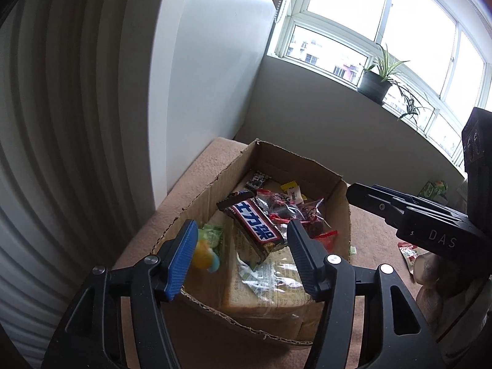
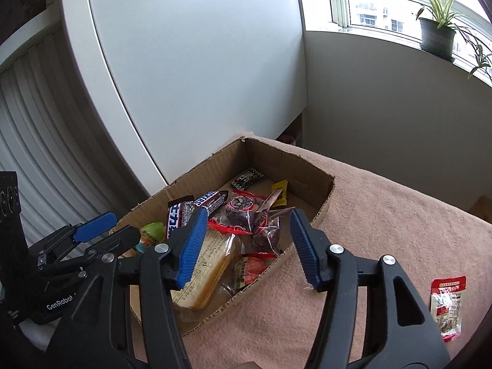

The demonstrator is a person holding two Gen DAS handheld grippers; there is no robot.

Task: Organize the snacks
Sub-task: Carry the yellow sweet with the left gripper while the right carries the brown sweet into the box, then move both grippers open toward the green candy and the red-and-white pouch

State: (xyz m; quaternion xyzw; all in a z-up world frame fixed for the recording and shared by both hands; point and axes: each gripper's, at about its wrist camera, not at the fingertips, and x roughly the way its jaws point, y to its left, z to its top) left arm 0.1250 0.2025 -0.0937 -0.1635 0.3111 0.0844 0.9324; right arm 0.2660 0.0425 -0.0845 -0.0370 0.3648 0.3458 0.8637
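An open cardboard box [image 1: 344,215] stands on a pink blanket and holds mixed snacks. A Snickers bar [image 1: 255,227] lies on a wrapped loaf of bread [image 1: 270,289], beside clear red-edged packets [image 1: 307,215] and a green and yellow sweet [image 1: 209,246]. My left gripper [image 1: 243,226] hovers open over the box, the bar below its gap with neither pad touching it. My right gripper [image 2: 248,215] is open too, over the red-edged packets [image 2: 246,215] and the bread [image 2: 206,264], holding nothing. Each gripper shows in the other's view: right gripper [image 1: 384,203], left gripper [image 2: 101,230].
A red and white packet [image 2: 447,304] lies on the blanket [image 2: 384,215] right of the box. A green packet [image 1: 433,188] and a red one [image 1: 407,250] lie further right. A white cabinet [image 2: 200,77] stands close behind the box. A potted plant [image 1: 376,83] sits on the windowsill.
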